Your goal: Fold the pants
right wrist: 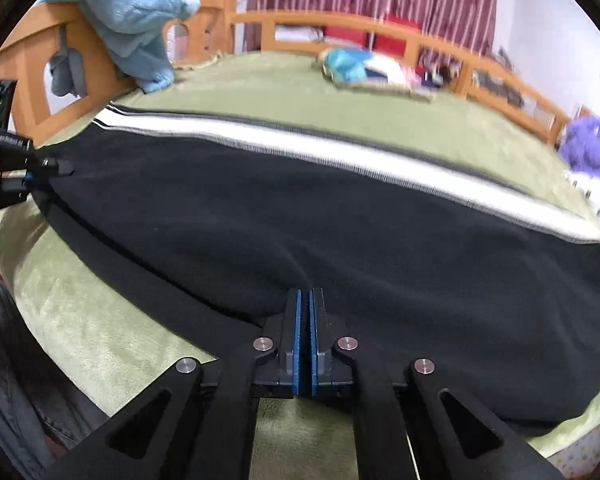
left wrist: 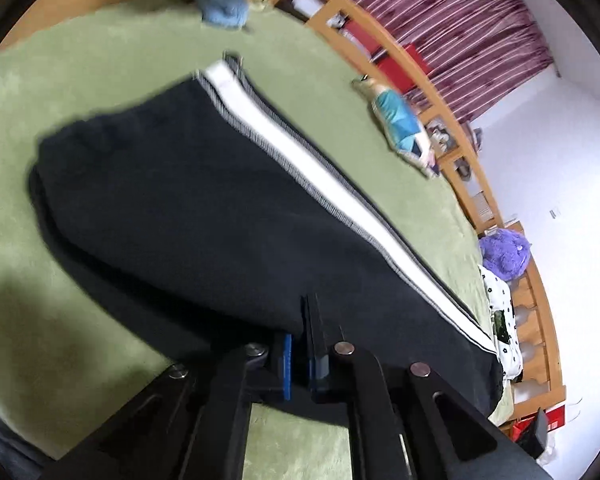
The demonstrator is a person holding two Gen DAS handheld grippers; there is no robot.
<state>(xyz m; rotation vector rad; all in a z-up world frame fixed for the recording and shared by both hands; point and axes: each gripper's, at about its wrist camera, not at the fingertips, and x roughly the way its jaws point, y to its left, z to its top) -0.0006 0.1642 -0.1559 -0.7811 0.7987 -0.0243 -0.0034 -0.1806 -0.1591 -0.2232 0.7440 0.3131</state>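
Right wrist view, from the left: the left gripper (right wrist: 62, 170) enters at the frame edge, its body cut off, its tips meeting at the left end of the pants (right wrist: 300, 232); whether fabric sits between them is too small to tell there. A blue plush blanket (right wrist: 128, 12) hangs over the wooden bed frame (right wrist: 28, 92) behind it. The pants lie flat on the green bedspread (right wrist: 100, 320), long axis running left to right across the bed, the white side stripe (right wrist: 300, 140) along the far edge. At centre, the right gripper (right wrist: 305, 300) has its blue pads pressed together, clamped on the near edge of the dark cloth. Far right, a purple plush toy (right wrist: 588, 148) is blurred.

In the left wrist view the pants (left wrist: 200, 208) stretch from near right to far left, and the left gripper (left wrist: 306, 312) is pinched on their near hem, one finger hidden under the cloth. The far rail's open compartments hold red boxes (left wrist: 396, 64) and small items too smeared to name.
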